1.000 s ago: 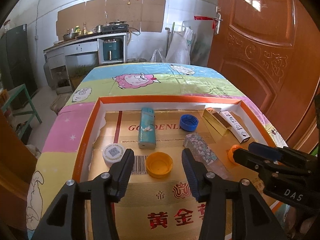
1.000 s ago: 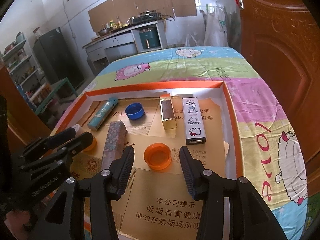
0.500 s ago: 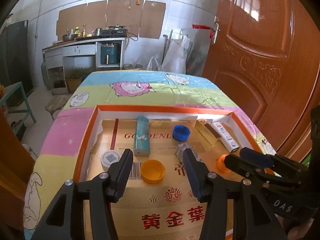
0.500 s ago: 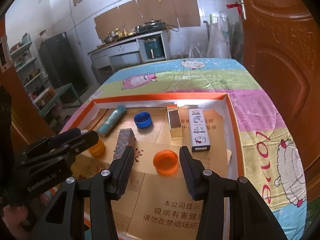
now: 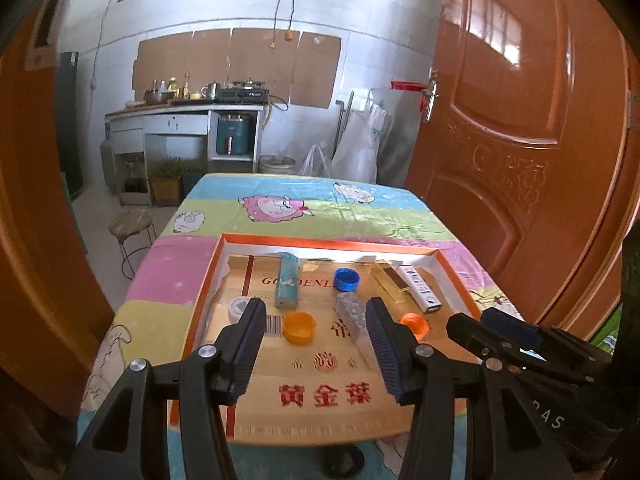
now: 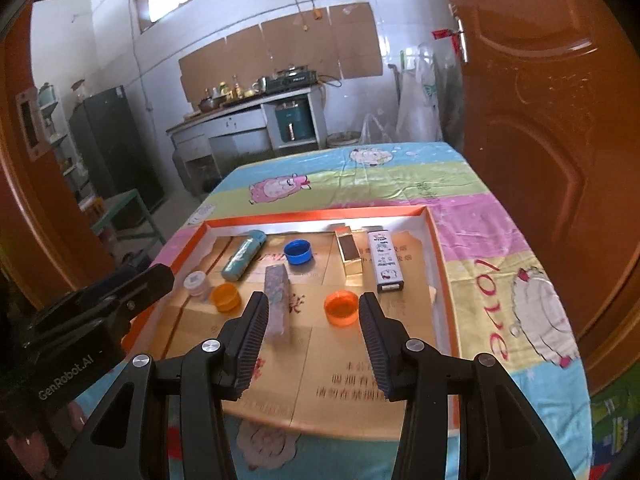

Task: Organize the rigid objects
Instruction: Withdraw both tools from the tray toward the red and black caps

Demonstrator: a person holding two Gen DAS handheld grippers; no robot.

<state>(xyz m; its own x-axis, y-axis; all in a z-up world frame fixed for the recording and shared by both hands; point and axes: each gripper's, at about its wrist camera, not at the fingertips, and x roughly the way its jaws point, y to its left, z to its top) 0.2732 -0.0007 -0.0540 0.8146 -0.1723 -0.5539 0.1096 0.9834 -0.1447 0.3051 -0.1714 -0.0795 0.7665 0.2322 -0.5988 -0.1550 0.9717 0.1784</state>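
Tilting downward above the tray [image 5: 208, 280], both grippers [image 5: 316, 344] [image 6: 308, 336] hang spread, empty.

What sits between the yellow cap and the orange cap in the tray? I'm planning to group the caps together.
The patterned rectangular box lies lengthwise between the yellow cap and the orange cap; the right wrist view shows it best.

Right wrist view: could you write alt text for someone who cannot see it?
Two open black jaws of the right gripper hover empty above a shallow orange-rimmed tray on a cartoon tablecloth. In the tray lie an orange cap, a blue cap, a yellow cap and several small boxes. The left gripper shows at left.
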